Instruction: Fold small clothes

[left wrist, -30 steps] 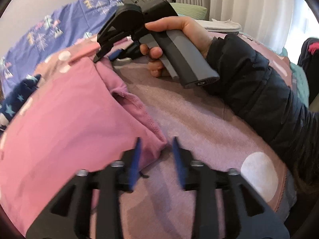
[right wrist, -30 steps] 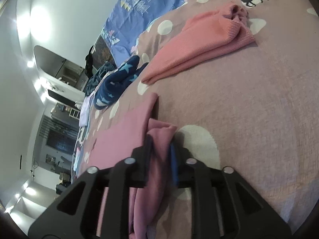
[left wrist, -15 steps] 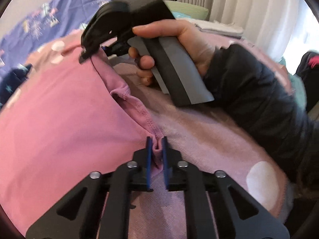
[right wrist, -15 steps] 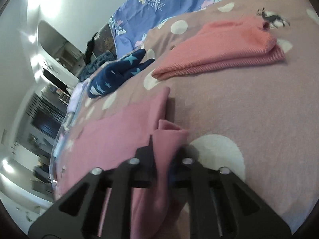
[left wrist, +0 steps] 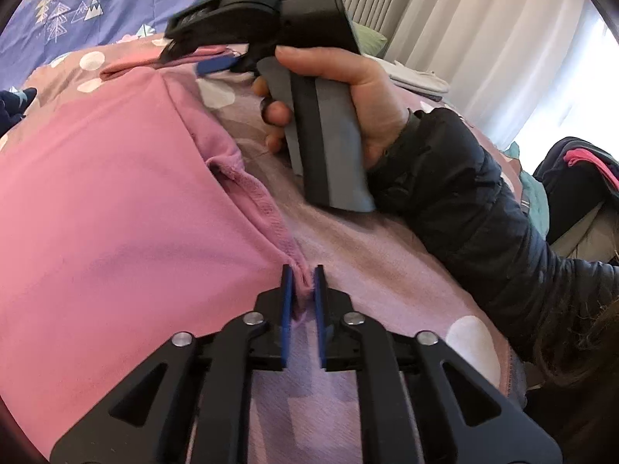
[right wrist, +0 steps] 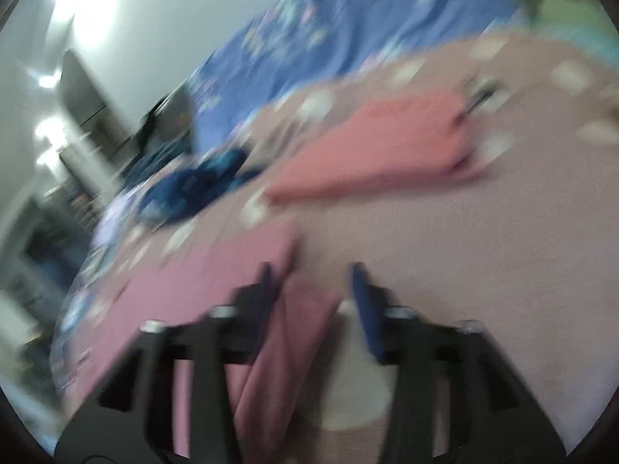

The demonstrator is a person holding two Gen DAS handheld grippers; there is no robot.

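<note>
A pink garment (left wrist: 108, 208) lies spread on the mauve polka-dot blanket (left wrist: 379, 278). My left gripper (left wrist: 301, 282) is shut on the garment's near hemmed corner. In the left wrist view my right gripper (left wrist: 216, 58) sits at the garment's far corner, held by a hand in a dark sleeve. The right wrist view is blurred: my right gripper (right wrist: 311, 276) has its fingers apart, with a fold of the pink garment (right wrist: 271, 328) lying between them, unpinched.
A folded salmon garment (right wrist: 379, 147) and a navy star-print garment (right wrist: 193, 189) lie farther along the blanket. A blue tree-print sheet (left wrist: 96, 4) is behind. Curtains (left wrist: 464, 27) and a dark jacket (left wrist: 572, 178) stand to the right.
My left gripper closed on the garment's near corner. My right gripper, shut on the far corner before, has opened and is moving fast, blurring its view.
</note>
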